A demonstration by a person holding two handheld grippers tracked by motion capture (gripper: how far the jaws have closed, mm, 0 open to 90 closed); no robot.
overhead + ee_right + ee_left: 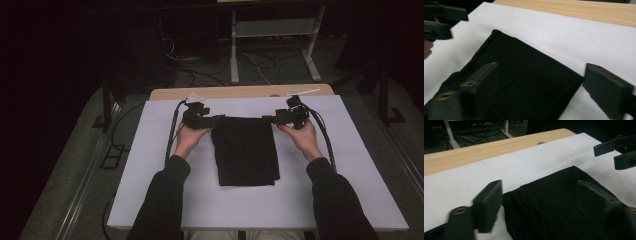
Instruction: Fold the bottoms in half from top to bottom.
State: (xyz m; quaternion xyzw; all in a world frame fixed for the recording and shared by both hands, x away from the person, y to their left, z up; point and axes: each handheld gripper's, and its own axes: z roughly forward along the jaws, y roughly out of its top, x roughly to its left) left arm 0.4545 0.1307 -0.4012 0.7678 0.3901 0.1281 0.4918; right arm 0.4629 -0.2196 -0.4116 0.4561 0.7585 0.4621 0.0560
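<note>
Folded black cloth (246, 150) lies flat mid-frame on the white table cover (150, 200), near edge squared. At its far corners I've got left gripper (218, 120) and right gripper (267, 119) spread, nothing pinched. I back both straight out, level, so the pads don't drag the fold.

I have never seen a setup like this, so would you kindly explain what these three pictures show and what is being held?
A person at a table holds a hand-held two-jaw tool in each hand: the left gripper and the right gripper. One picture looks down from above; the other two come from cameras riding on each gripper, looking along its black jaws. On the white sheet covering the wooden table lies a folded black cloth. Both grippers sit at its far corners with jaws open, so nothing is gripped.
</note>
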